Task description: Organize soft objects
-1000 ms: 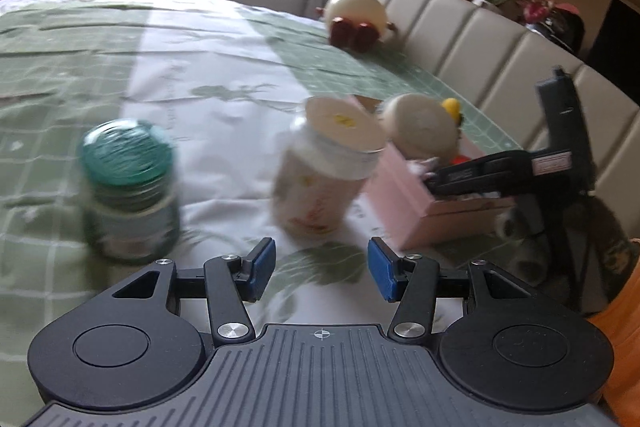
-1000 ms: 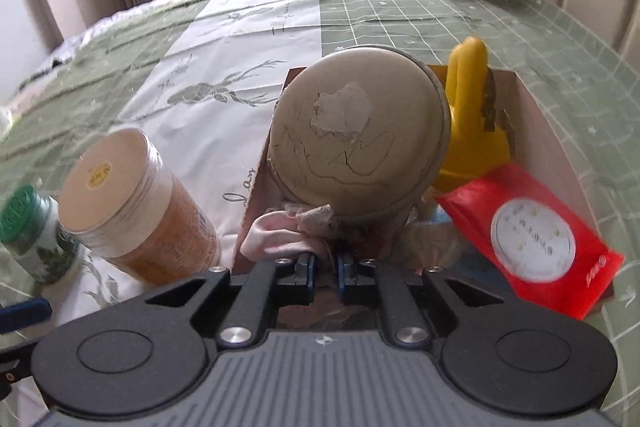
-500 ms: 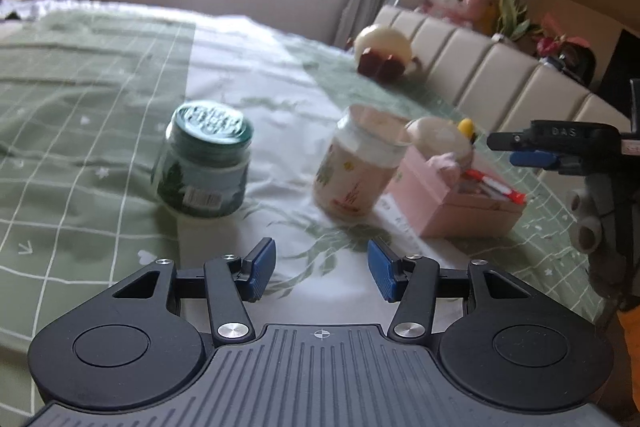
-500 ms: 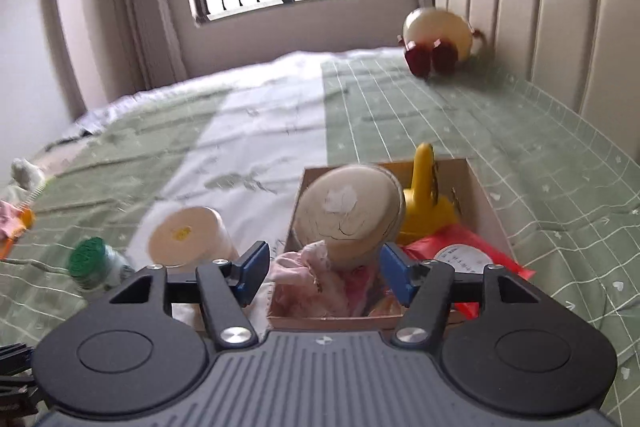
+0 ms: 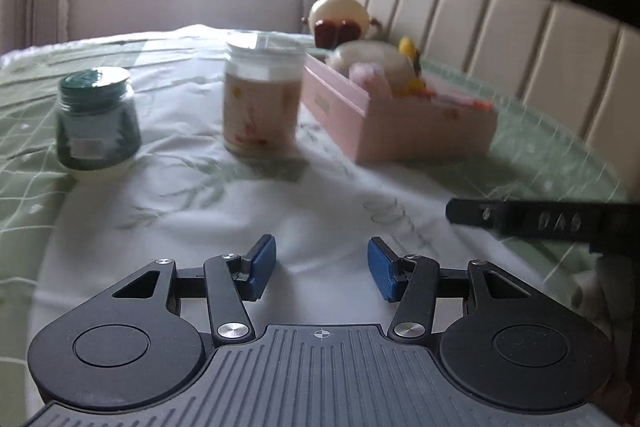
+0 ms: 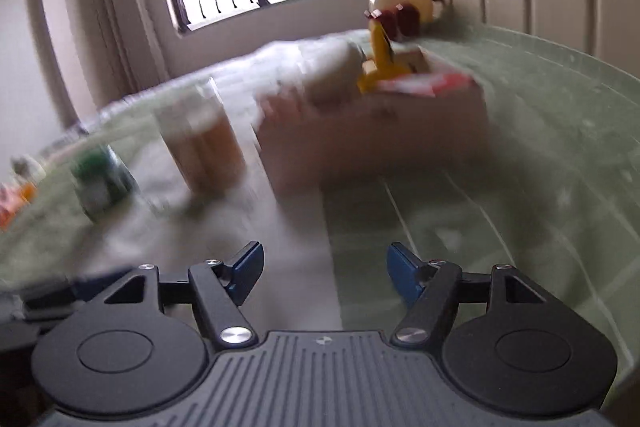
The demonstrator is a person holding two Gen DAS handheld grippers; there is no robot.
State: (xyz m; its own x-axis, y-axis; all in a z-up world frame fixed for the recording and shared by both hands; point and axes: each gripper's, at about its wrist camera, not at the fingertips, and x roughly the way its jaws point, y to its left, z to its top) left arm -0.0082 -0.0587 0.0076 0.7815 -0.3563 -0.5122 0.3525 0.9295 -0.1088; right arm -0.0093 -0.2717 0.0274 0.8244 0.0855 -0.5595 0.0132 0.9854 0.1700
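1. Left gripper [image 5: 322, 269] hung low over the white middle strip of the bedspread [image 5: 328, 187]; jaws stood wide apart with nothing between the blue pads.
2. Right gripper [image 6: 324, 273] was above the seam between the white and green parts of the bedspread; its jaws were opening, already wide, with nothing between them. The right wrist view was heavily motion-blurred.
3. Pink box [image 5: 396, 123] sat on the bedspread near the padded headboard [image 5: 520, 27], well ahead of both grippers.
4. Inside the box: a round beige plush [image 5: 368, 57], a pink soft cloth [image 5: 368, 73] at its near side, a yellow toy [image 6: 380, 61] and a red-and-white packet [image 6: 424, 83].
5. Cream-lidded jar [image 5: 262, 99] stood upright just left of the box, apart from it; green-lidded jar [image 5: 96, 119] stood further left.
6. Another round plush with dark red feet [image 5: 340, 19] lay against the headboard beyond the box.
7. Part of the right gripper's black body showed at the right edge of the left wrist view.
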